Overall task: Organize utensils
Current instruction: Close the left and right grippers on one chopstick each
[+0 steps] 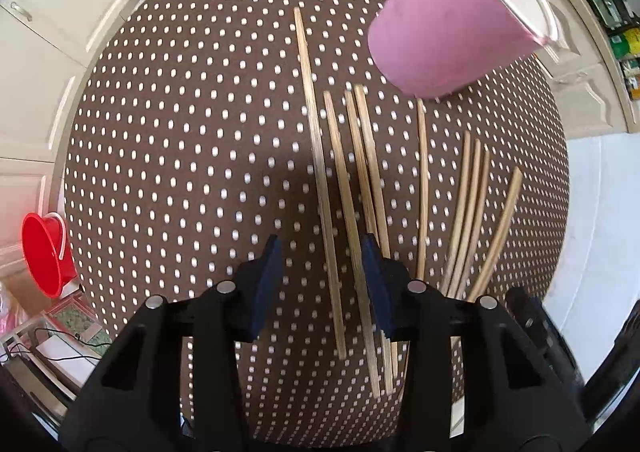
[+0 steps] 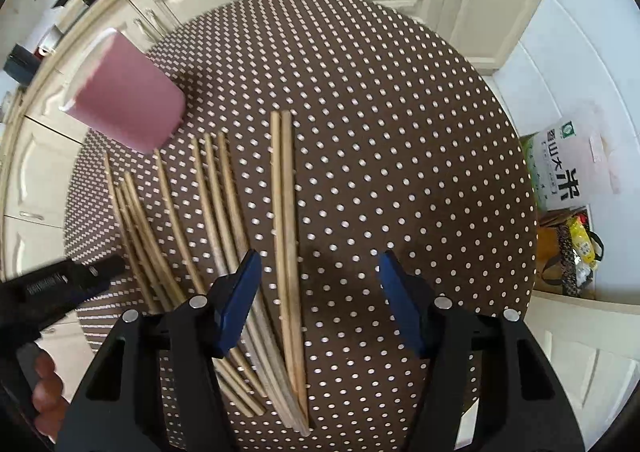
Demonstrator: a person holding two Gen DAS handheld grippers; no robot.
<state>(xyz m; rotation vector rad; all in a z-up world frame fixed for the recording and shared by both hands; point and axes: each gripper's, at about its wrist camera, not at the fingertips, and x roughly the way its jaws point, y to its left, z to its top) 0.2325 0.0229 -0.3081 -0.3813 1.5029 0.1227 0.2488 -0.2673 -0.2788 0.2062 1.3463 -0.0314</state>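
Both tongs are hanging wide open and gripping nothing. The left tongs point(image 1: 320, 284) are hovering over two chopsticks, the right tongs point(image 2: 320, 300) over another pair. The bamboo chopsticks point(image 2: 286, 252) are lying scattered, mostly lengthwise, on the brown polka-dot tabletop point(image 2: 400, 131). The pink cup point(image 2: 128, 99) is standing at the far edge beyond them.

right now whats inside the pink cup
Cannot tell. The pink cup shows only its outer wall and white rim in both views, so its interior is hidden. The chopsticks all lie on the dotted tablecloth, none poking from it.
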